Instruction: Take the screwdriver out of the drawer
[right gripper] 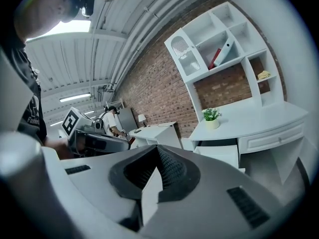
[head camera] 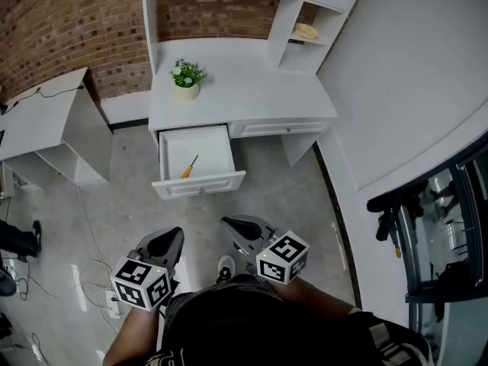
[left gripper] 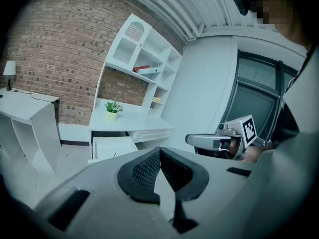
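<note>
The screwdriver, orange-handled with a thin dark shaft, lies inside the open white drawer of the white desk. Both grippers hover over the floor in front of the drawer, well short of it. My left gripper is shut and empty, its pads meeting at the tip. My right gripper is also shut with nothing in it, pads together. The drawer shows ahead in the left gripper view and the same drawer in the right gripper view.
A potted plant stands on the desktop under a white shelf unit. A low white side table is at the left. Cables trail over the floor. A white curved wall and a black-framed window lie to the right.
</note>
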